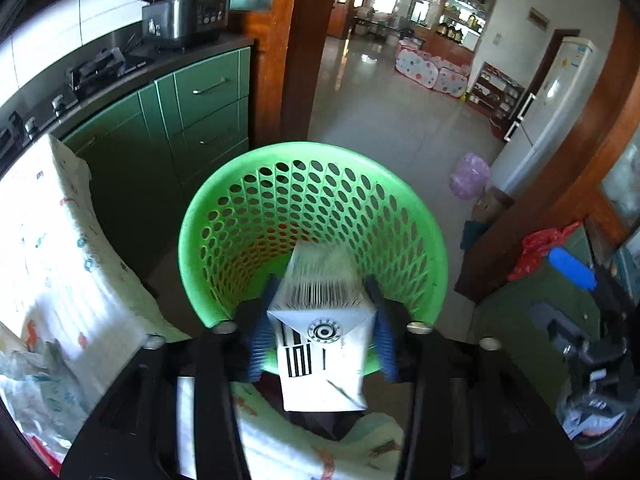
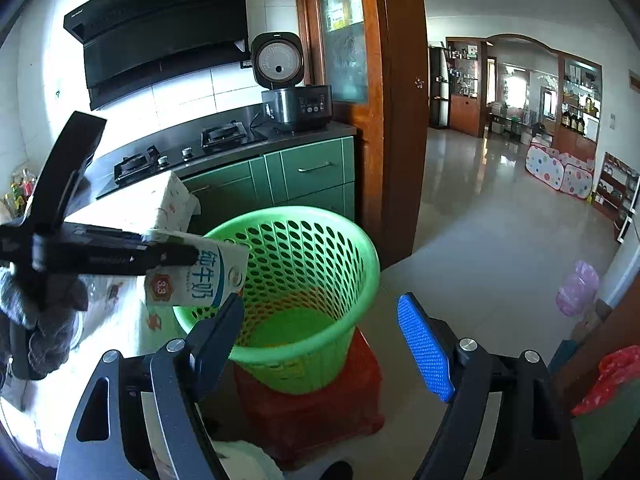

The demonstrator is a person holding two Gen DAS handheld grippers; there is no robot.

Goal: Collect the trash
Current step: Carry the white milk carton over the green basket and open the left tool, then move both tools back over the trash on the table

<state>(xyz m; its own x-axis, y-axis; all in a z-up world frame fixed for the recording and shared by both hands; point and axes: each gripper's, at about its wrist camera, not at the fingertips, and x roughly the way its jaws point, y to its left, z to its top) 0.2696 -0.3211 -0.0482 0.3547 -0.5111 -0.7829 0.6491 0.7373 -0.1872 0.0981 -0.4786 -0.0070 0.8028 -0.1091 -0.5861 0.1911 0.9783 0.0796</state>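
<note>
My left gripper [image 1: 322,316] is shut on a white milk carton [image 1: 320,320] and holds it over the near rim of the green perforated waste basket [image 1: 248,216]. In the right wrist view the carton [image 2: 196,276] with blue print hangs at the basket's [image 2: 304,280] left rim, held by the left gripper [image 2: 180,256]. My right gripper [image 2: 320,336] is open and empty, low in front of the basket. The basket's inside looks bare.
The basket stands on a red plastic stool [image 2: 312,412]. A table with a patterned cloth [image 1: 48,248] lies to the left. Green kitchen cabinets [image 2: 304,176] with a stove and rice cooker [image 2: 292,92] stand behind. A pink bag [image 2: 580,288] lies on the tiled floor.
</note>
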